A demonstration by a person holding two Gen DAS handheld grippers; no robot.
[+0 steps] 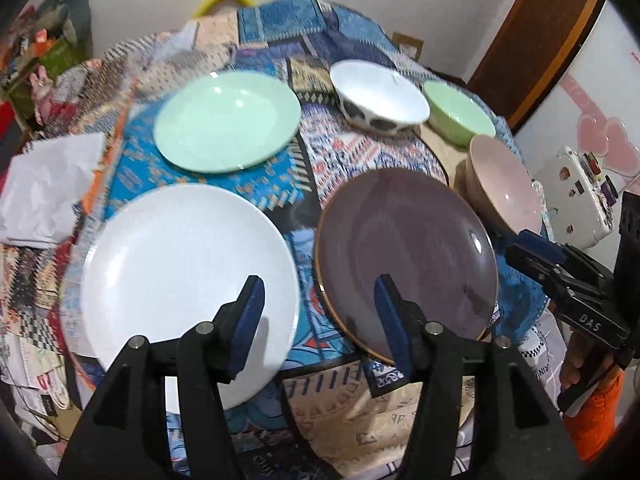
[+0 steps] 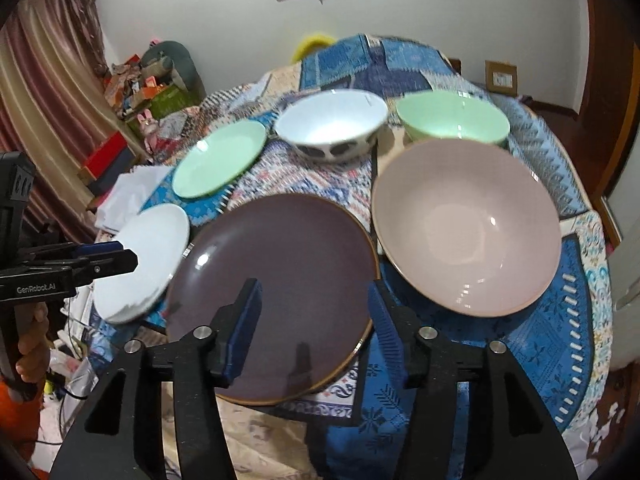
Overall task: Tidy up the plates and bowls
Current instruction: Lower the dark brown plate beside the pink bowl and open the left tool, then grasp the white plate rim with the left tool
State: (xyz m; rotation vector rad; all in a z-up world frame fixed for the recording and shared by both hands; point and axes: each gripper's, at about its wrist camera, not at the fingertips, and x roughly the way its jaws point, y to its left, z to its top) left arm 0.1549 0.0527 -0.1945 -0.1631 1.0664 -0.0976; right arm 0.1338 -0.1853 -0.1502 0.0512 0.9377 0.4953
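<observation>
Nothing is stacked yet. The white plate (image 1: pixel 188 260), purple plate (image 1: pixel 404 256) and green plate (image 1: pixel 226 120) lie apart on the tabletop (image 2: pixel 560 300), with the pink bowl (image 2: pixel 466 224), green bowl (image 2: pixel 452 120) and spotted bowl (image 2: pixel 332 128) behind. The left claw (image 1: pixel 318 320) and right claw (image 2: pixel 314 320) are half open, holding nothing. The far tabletop edge looks blurry.

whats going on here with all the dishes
A person holds a two-finger gripper in each hand above a table covered in patterned cloth. The left gripper and right gripper are both open and empty. Three plates and three bowls lie separately, nothing stacked yet.
</observation>
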